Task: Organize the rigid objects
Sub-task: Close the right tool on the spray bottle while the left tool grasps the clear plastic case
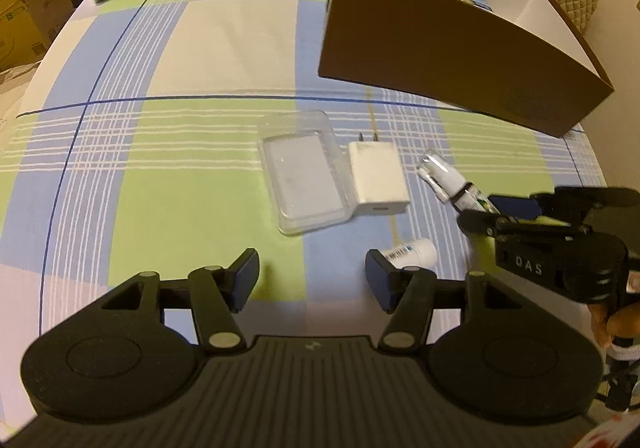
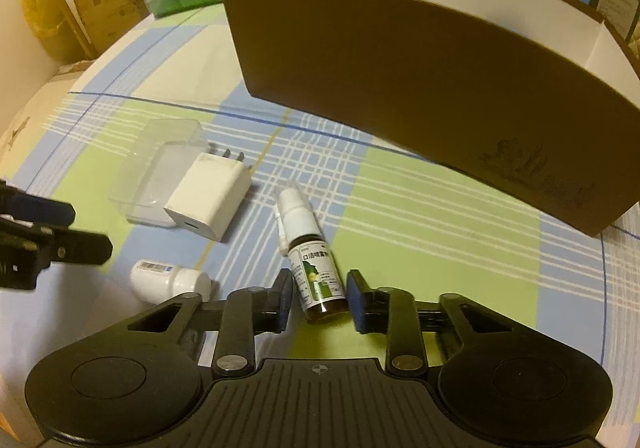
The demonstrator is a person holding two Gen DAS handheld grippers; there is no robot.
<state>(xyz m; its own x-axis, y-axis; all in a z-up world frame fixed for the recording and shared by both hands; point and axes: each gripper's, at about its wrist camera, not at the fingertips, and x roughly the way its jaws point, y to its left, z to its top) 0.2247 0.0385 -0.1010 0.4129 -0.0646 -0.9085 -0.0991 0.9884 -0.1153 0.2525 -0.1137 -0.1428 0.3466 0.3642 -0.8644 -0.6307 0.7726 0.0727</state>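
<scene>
Clamping the spray bottle (image 2: 316,268), the right gripper (image 2: 320,298) works while the left gripper (image 1: 312,280) gapes empty.

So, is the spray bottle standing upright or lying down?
Lying down. The spray bottle rests on its side on the tablecloth, nozzle pointing toward the brown box.

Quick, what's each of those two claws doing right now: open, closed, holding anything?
Left gripper: open, nothing between its fingers.
Right gripper: closed on the spray bottle, which lies on the table.
</scene>
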